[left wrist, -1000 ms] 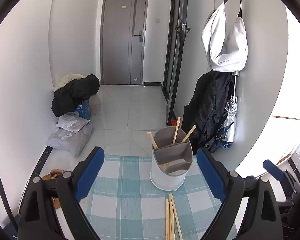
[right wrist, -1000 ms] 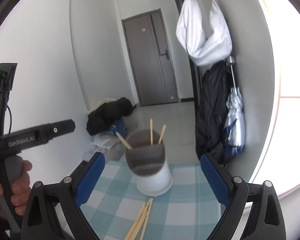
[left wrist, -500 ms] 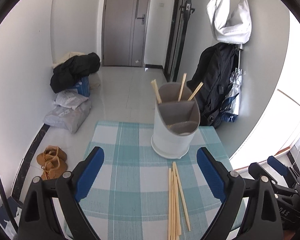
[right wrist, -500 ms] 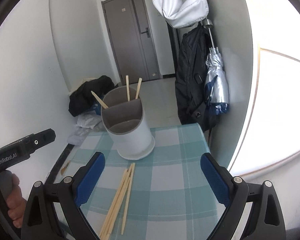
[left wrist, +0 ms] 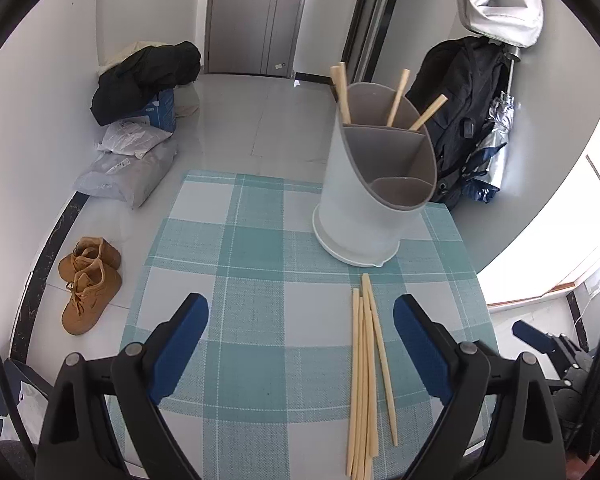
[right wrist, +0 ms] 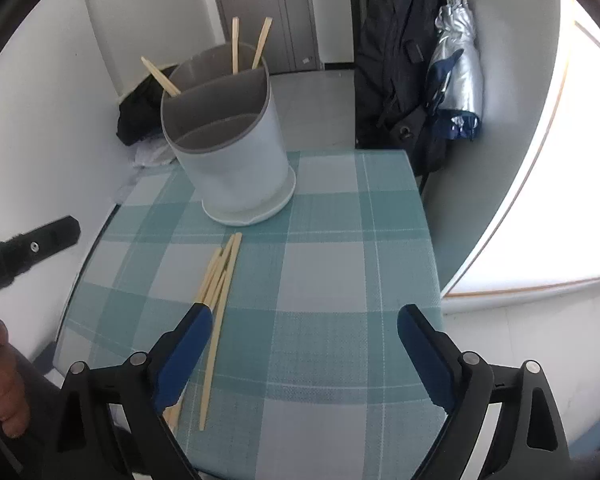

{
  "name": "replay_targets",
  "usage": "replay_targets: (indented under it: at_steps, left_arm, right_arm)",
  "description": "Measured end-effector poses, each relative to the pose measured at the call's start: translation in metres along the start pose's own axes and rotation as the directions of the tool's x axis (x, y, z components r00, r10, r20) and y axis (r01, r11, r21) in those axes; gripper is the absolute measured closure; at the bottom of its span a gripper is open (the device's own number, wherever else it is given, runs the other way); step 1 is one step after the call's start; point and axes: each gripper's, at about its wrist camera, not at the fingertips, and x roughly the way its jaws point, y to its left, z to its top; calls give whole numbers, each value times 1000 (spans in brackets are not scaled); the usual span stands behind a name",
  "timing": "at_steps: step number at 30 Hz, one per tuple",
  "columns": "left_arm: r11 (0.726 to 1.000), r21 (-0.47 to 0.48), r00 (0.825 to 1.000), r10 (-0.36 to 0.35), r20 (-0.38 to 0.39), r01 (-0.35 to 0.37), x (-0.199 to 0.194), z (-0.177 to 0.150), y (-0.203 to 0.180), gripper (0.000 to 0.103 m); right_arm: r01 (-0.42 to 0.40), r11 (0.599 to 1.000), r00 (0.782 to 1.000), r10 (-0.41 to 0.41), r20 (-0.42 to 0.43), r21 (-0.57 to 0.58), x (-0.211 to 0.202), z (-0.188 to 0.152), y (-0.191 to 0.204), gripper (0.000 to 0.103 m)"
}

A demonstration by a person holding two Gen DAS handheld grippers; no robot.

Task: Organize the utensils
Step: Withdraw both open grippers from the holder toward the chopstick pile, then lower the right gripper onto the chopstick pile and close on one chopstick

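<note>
Step in hand, judged from the layout: approach, before any pickup

Left tongs [left wrist: 300, 304] wide open, holding nothing, hovering tilted down over the checked cloth [left wrist: 240, 280]. Ahead within the gap, close to the right finger: loose chopsticks [left wrist: 364, 360] flat on the cloth, side by side, running lengthwise away from the tongs. Beyond their far tips, ahead and to the right: upright white holder [left wrist: 360, 208] with grey divided insert. Three sticks [left wrist: 396, 100] already standing in its far compartment; the two nearer compartments apparently empty.

Right tongs [right wrist: 305, 312] also wide, just closed a touch, gripping nothing; only cloth between the pads. Loose chopsticks [right wrist: 220, 280] at the left finger, near ends hidden behind it, far ends fanning ahead and leftward. Holder [right wrist: 236, 168] further ahead and left, just past the stick tips.

Task barely begun on this evidence: a few sticks stowed, the rest not yet lifted.

Next move, as a judgement: lower one pair of tongs onto the bundle, pads astride it across its length, then close firmly. Thin, smooth sticks lying flat, so likely to roll or slip out singly; better to pinch near mid-length. Then lift, tip upright and drop into the far compartment beside the others, minding the holder's tall back rim
</note>
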Motion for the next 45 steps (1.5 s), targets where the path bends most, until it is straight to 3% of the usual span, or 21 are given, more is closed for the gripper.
replay_targets:
  at_steps: [4, 6, 10, 19, 20, 26, 30, 41, 45]
  left_arm:
    - [1000, -13, 999, 15, -41, -16, 7, 3, 14, 12]
    - [1000, -23, 998, 17, -63, -19, 12, 3, 24, 12]
    - [997, -61, 995, 38, -91, -44, 18, 1, 44, 12]
    - [985, -173, 991, 3, -134, -27, 21, 0, 70, 12]
    - [985, -172, 991, 5, -135, -29, 21, 1, 71, 12]
    - [982, -185, 989, 2, -150, -30, 23, 0, 77, 12]
    - [977, -212, 987, -14, -160, -20, 23, -1, 83, 12]
    - [974, -227, 983, -43, -179, 1, 23, -3, 78, 12]
    - [974, -227, 983, -54, -177, 13, 21, -3, 77, 12]
  right_arm:
    - [-2, 1000, 997, 0, -76, -31, 22, 7, 6, 18]
    - [-10, 999, 995, 6, -102, -44, 34, 11, 11, 32]
    - [-48, 996, 985, 35, -168, -73, 59, 17, 26, 44]
    - [-69, 983, 969, 26, -246, -169, 78, 8, 60, 51]
    - [-64, 981, 965, 14, -262, -184, 80, 6, 63, 60]
    - [-60, 967, 961, -11, -275, -248, 79, -4, 77, 78]
    - [-43, 963, 960, -34, -278, -267, 80, -6, 78, 97]
    - [-62, 952, 943, -43, -331, -300, 44, -44, 64, 97]
    - [-75, 949, 941, -34, -336, -306, 42, -45, 62, 89]
